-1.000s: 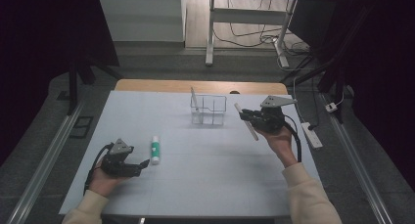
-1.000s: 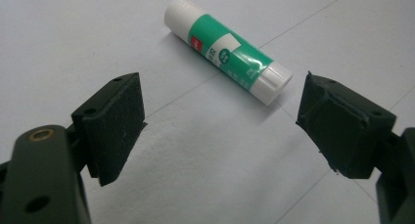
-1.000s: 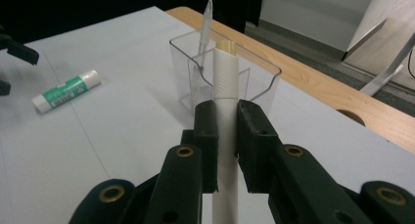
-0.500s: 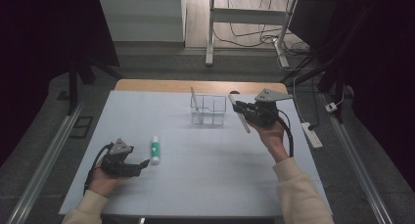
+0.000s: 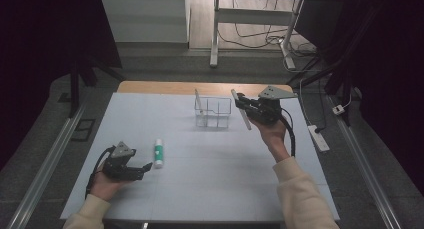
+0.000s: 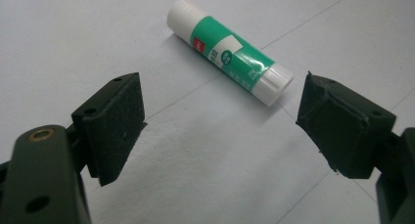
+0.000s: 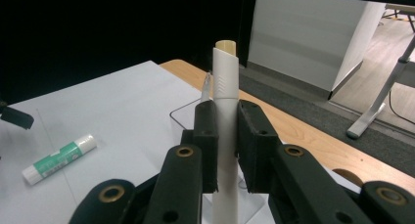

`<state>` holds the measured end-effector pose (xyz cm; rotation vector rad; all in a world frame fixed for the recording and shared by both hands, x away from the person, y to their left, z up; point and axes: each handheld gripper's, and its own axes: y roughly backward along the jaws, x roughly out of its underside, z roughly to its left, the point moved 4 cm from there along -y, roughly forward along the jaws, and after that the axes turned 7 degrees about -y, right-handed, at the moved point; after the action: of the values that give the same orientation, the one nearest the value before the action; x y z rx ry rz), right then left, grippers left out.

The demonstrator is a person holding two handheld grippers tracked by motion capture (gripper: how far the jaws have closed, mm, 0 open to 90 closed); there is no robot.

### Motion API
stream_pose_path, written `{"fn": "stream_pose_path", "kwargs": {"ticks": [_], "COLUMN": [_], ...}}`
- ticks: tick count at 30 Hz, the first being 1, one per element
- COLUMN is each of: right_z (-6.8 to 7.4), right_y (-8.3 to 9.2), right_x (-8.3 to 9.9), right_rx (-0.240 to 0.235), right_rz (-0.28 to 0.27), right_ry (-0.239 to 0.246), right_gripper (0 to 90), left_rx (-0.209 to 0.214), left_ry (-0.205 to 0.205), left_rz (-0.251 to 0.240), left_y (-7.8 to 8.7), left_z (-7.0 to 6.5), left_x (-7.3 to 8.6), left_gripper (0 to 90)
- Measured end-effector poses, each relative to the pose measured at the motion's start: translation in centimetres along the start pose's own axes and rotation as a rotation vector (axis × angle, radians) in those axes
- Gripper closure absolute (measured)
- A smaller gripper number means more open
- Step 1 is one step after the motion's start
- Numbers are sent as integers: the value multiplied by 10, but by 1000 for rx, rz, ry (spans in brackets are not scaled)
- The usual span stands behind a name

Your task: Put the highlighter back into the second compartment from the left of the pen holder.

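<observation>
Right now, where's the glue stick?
In the high view the glue stick lies on the white mat's left side, just right of the open left gripper, untouched.

Green-and-white glue stick point(image 6: 229, 53) flat on the white table point(image 6: 73, 33), just beyond the gaping tongs point(image 6: 222, 131).

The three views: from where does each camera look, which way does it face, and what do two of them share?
High view: above the person's side, facing forward and down on the pale blue table; both forearms and hand-held grippers show.
Left gripper view: rides the left hand-held gripper, facing down at the green-and-white glue stick; its open black jaws show.
Right gripper view: rides the right hand-held gripper, facing across the table; its jaws clamp a white plastic pen.
Shared: the glue stick and the clear plastic organiser box appear in the high and right gripper views.
</observation>
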<state>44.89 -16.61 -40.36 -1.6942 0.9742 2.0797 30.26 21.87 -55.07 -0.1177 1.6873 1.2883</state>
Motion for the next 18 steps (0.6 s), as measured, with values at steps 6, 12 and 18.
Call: {"fn": "stream_pose_path", "kwargs": {"ticks": [6,12,18], "right_z": [0,1,2], "right_y": [-4,-11,-18], "right_x": [-5,-10,-12], "right_rx": [-5,-6,-8], "right_rz": [-15,-22,-27], "right_ry": [-7,-9,-15], "right_gripper": [787,787,787], "left_rx": [2,3,1], "left_ry": [-4,-4,-2], "left_rz": [1,3,2], "left_y": [0,-1,-1], "left_z": [0,0,0], "left_x": [0,0,0], "left_gripper": [180,180,180]}}
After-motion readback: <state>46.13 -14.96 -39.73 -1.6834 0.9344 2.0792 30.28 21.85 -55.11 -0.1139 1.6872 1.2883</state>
